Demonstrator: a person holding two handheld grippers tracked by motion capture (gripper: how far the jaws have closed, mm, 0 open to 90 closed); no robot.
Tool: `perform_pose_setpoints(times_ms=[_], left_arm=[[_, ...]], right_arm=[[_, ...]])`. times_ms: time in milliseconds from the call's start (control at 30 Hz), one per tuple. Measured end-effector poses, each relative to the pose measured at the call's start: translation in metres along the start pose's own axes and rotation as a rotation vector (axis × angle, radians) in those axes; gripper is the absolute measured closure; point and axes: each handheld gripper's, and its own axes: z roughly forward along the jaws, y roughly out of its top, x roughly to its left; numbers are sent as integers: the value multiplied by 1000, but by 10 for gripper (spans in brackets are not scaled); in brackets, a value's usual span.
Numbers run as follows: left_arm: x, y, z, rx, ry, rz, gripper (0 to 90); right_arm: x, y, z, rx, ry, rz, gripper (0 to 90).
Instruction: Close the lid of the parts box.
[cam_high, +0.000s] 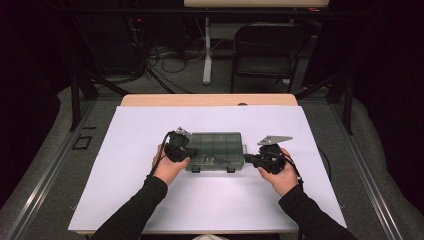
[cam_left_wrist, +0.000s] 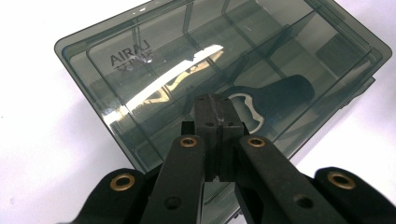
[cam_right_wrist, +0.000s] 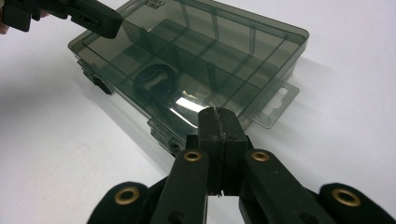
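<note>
We hold the left gripper over the smoky compartment box at mid-table, the right gripper beside its right end; both jaw pairs are pressed together, empty; a careless nudge could skid the latched box across the white sheet.

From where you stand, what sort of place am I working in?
Most likely a lab or recording workspace, not a home: a table under a white sheet, loose cables on the floor behind it, a folding chair, and dark frame struts around the table.
</note>
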Motion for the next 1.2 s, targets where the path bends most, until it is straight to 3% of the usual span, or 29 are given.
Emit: perform_pose_setpoints(times_ms=[400,1200], left_arm=[[0,-2,0,-13,2,-5,900],[1,-5,-1,-24,-9,-6,900]], right_arm=[[3,2,15,32,0,-17,900],[4,-4,17,5,45,3,900]])
